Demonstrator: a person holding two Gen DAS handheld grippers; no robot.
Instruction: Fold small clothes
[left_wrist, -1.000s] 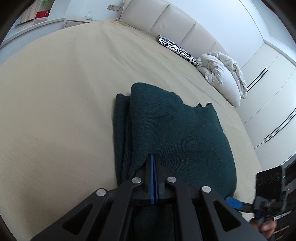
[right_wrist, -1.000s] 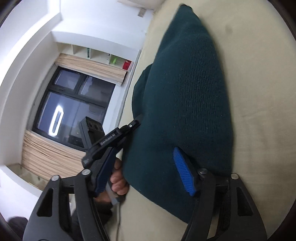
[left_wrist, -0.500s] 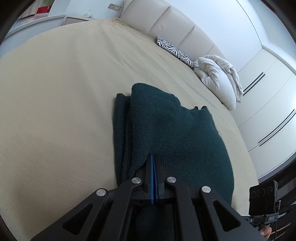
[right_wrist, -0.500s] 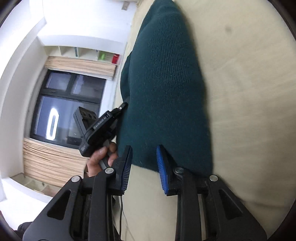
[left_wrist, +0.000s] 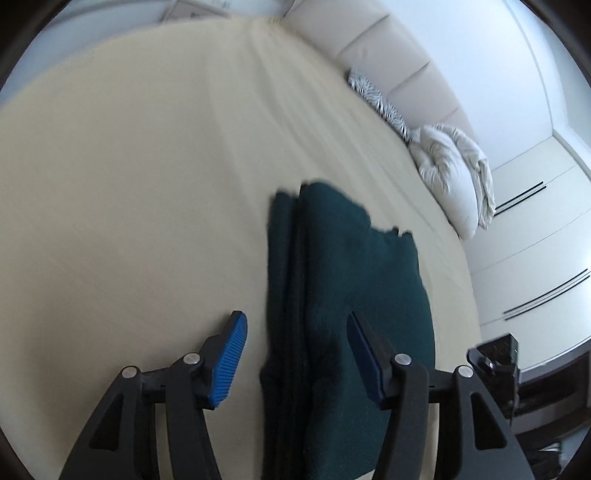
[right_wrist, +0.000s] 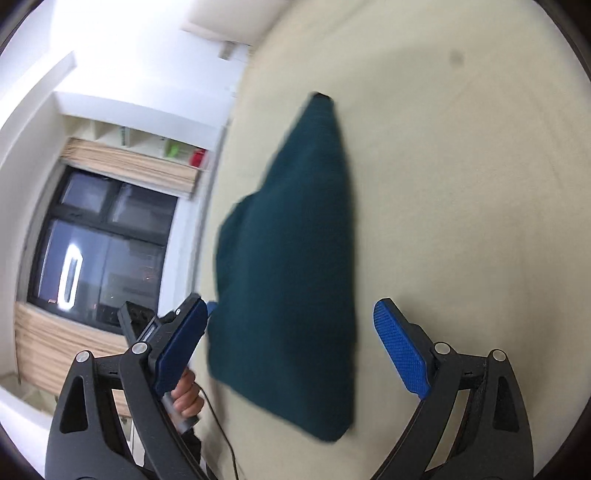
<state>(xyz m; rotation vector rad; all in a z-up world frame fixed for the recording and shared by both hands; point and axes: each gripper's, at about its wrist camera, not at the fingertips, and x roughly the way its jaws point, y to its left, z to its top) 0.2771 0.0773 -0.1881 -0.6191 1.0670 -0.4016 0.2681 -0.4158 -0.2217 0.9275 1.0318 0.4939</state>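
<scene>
The folded dark green sweater is seen lying near the bed's near edge, released (the fold apparently finished), both the left hand-held gripper and right hand-held gripper spread apart; only withdrawal is judged needed.

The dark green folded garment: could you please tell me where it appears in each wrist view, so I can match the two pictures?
Left wrist view: the dark green folded garment lies lower centre on the beige bed cover, running from mid-frame to the bottom edge between the open left tool.
Right wrist view: it sits centre, slanting down toward the open right tool.
Shared landmark: the beige bed cover under it.
</scene>
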